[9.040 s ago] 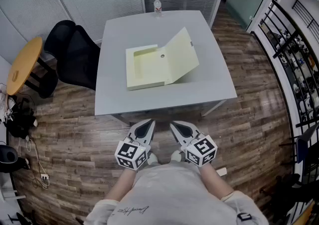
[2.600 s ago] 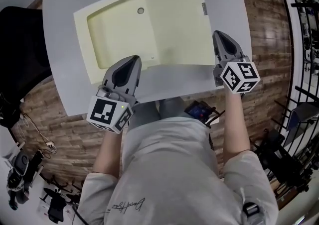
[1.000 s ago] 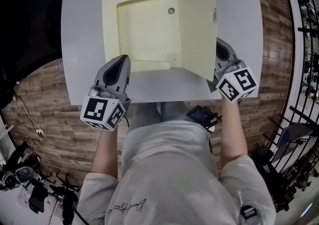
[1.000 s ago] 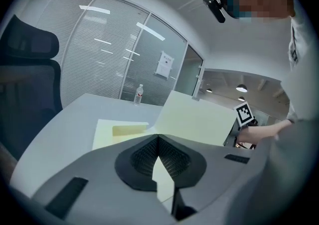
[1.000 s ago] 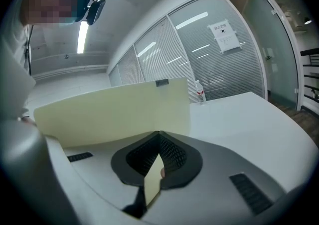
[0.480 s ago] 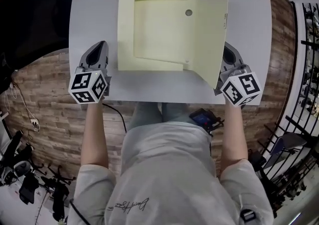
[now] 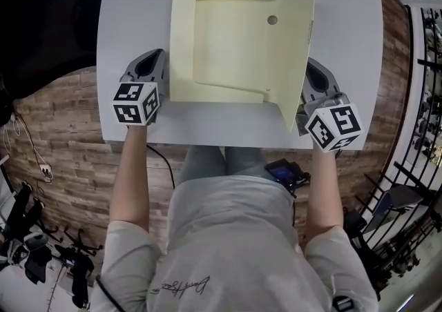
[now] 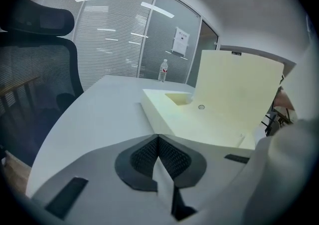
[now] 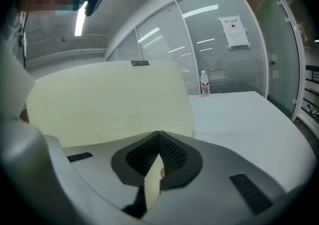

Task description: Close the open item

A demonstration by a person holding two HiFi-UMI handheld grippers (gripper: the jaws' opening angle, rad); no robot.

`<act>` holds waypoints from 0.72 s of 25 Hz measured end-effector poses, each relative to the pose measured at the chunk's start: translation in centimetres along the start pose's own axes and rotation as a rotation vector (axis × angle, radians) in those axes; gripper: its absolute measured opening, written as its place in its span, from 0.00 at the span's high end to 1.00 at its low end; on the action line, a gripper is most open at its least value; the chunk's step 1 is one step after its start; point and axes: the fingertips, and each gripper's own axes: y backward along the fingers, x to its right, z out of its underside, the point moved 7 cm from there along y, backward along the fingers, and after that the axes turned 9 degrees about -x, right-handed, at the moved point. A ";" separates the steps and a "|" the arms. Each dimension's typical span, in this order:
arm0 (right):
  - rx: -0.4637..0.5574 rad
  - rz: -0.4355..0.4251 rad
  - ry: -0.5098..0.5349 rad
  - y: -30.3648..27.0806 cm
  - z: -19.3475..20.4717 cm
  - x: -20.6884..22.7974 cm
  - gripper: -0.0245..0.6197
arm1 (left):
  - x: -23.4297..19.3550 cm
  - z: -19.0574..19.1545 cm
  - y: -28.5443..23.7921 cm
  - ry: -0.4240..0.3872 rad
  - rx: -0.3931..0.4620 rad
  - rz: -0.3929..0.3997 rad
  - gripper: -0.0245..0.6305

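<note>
A pale yellow box file lies open on the grey table (image 7: 131, 21). Its shallow base (image 7: 228, 48) lies flat, and its lid (image 7: 293, 41) stands nearly upright along the right side. My right gripper (image 7: 312, 69) is shut and sits just behind the lid's outer face, low by the near corner. In the right gripper view the lid (image 9: 109, 104) fills the left half, just past my right gripper (image 9: 158, 133). My left gripper (image 7: 153, 55) is shut and empty on the table, just left of the base. In the left gripper view the base (image 8: 199, 119) and lid (image 8: 239, 89) lie ahead and right of my left gripper (image 8: 158, 137).
A water bottle (image 8: 162, 70) stands at the table's far edge, also seen as the bottle (image 9: 204, 83) in the right gripper view. A black office chair (image 8: 35, 59) stands left of the table. Glass walls with blinds lie beyond. A metal railing (image 7: 421, 62) runs at the far right.
The lid has swung up from lying flat to nearly upright, with my right gripper behind it. My left gripper has moved from the table's front edge to the base's left side.
</note>
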 end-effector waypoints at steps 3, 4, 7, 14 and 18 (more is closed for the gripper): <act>-0.018 0.000 0.010 -0.5 0.0 -0.8 0.94 | 0.1 0.2 -0.4 -0.016 -0.008 0.021 0.95; -0.023 -0.001 0.018 -0.7 0.1 -1.1 0.94 | 0.1 0.3 -0.5 -0.019 -0.010 0.027 0.95; -0.044 -0.004 0.051 -1.2 0.1 -1.9 0.94 | 0.4 0.3 -0.7 -0.017 -0.010 0.039 0.95; -0.108 0.001 0.110 -2.5 0.2 -3.2 0.94 | 1.5 0.0 -1.1 0.001 0.000 0.058 0.95; -0.169 0.011 0.102 -3.2 0.6 -3.4 0.94 | 2.7 -0.2 -1.7 0.005 0.009 0.076 0.95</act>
